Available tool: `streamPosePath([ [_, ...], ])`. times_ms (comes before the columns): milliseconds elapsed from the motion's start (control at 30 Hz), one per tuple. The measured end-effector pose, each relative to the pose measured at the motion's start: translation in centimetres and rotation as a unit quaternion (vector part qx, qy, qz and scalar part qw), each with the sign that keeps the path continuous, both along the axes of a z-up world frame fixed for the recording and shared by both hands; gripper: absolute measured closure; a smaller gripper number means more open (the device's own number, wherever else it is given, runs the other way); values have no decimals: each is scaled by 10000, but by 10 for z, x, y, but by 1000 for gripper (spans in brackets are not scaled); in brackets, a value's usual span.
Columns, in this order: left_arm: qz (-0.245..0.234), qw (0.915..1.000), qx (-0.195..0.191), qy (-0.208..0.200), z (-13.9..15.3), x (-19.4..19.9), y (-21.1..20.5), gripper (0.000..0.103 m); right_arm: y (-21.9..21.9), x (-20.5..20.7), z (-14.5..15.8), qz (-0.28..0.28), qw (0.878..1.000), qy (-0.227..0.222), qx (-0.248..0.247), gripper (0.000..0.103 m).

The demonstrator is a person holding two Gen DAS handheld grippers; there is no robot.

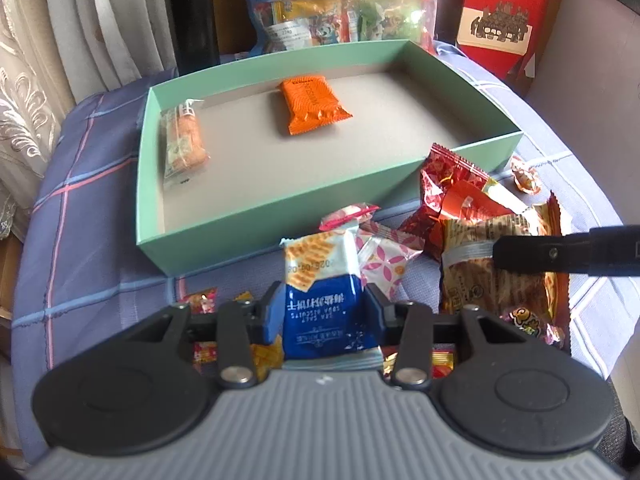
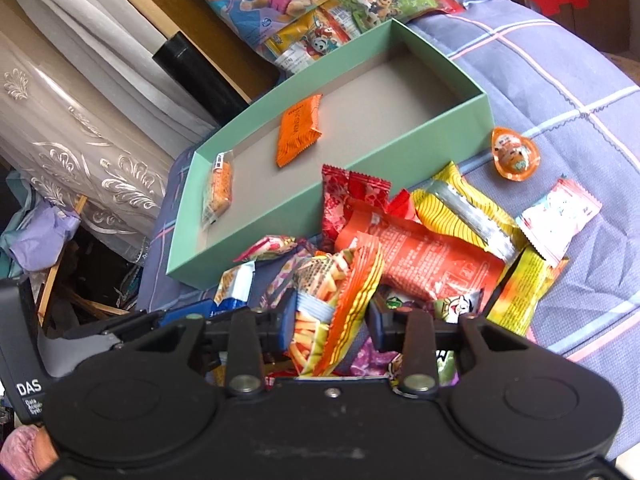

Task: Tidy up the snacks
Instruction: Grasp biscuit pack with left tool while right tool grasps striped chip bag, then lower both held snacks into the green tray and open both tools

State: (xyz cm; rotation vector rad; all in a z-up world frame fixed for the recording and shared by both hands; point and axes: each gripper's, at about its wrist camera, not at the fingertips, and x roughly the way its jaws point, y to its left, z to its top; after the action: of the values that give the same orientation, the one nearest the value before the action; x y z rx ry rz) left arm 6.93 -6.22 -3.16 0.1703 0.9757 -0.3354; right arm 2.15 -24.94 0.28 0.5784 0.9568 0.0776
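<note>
we have the left gripper [image 1: 322, 312] clamped on a blue cracker packet [image 1: 323, 300] and the right gripper [image 2: 332, 320] pinching a striped stick-snack bag [image 2: 336, 304]. lift both clear of the pile, carry over the green box's [image 1: 240, 208] near wall, release beside the orange packet [image 1: 312, 104].

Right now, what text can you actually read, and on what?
"DAS": white letters on the left tongs' body, seen from the right wrist; smaller lines beneath are unreadable.
Blue cracker pack: upside-down print and date stamp, too blurred.
Red box: Chinese characters, blurred.
Orange packet in the green box: illegible.
</note>
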Motion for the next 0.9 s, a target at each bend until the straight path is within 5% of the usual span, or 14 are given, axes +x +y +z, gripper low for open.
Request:
streamPosePath([
  [267, 137, 9984, -469, -298, 39, 4, 25, 61, 2, 13, 43, 111, 9992, -367, -130, 68],
  [467, 318, 9965, -423, -645, 60, 38, 32, 61, -6, 48, 65, -56, 9968, -647, -463, 68],
  [900, 604, 9962, -101, -620, 44, 148, 16, 61, -47, 157, 46, -594, 9924, -592, -905, 68],
])
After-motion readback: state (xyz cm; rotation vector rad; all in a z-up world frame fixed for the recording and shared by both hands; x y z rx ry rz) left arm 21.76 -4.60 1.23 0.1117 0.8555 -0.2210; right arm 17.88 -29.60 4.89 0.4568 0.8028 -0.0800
